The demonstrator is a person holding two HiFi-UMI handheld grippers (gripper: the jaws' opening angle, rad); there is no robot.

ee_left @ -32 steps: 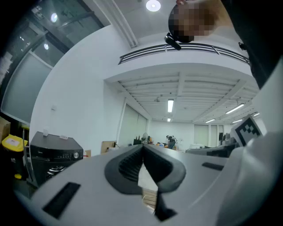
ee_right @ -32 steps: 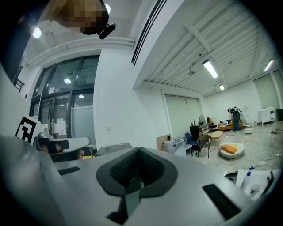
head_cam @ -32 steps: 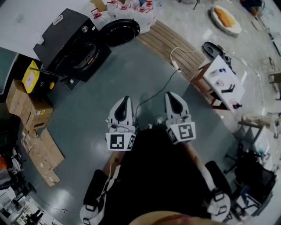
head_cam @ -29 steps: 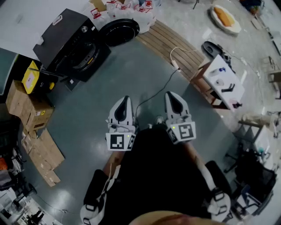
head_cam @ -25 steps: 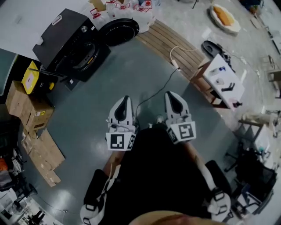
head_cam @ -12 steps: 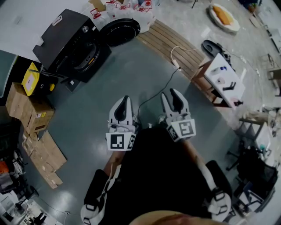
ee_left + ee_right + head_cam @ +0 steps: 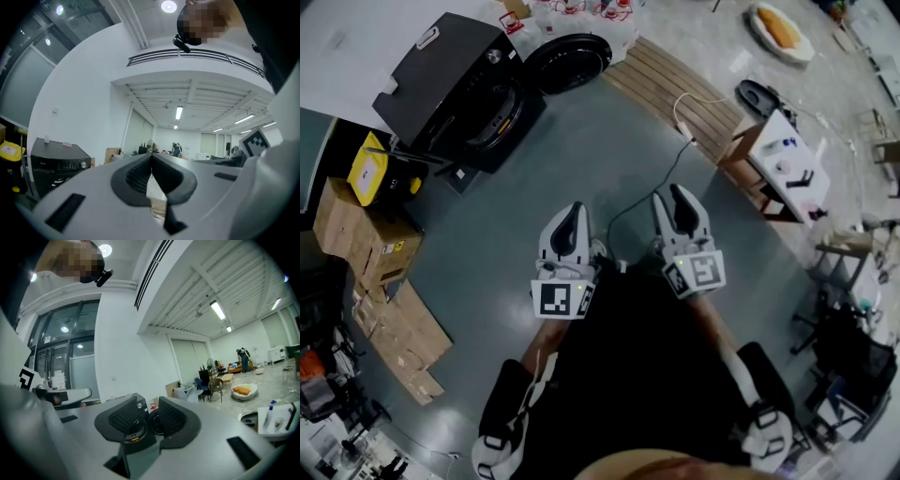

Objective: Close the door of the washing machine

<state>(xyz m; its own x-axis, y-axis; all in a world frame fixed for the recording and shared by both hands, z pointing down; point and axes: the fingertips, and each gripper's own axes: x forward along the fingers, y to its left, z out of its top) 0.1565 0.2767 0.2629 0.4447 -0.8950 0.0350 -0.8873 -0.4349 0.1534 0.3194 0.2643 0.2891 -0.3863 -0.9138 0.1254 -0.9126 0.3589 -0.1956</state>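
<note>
- While the washing machine (image 7: 450, 84) stands well apart across the floor, its round door (image 7: 572, 58) hangs open, out of reach.
- Left gripper (image 7: 574, 212): fingers closed, empty.
- Right gripper (image 7: 672, 199): fingers have just been opening, nothing between them.
- Door looks rigid and hinged, probably a light swing; push the rim opposite the hinge.

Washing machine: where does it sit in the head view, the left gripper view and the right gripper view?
Head view: upper left, black washing machine, round door swung open.
Left gripper view: low at the left edge.
Right gripper view: centre, slightly below the middle.
Shared landmark: its silver knob.
</note>
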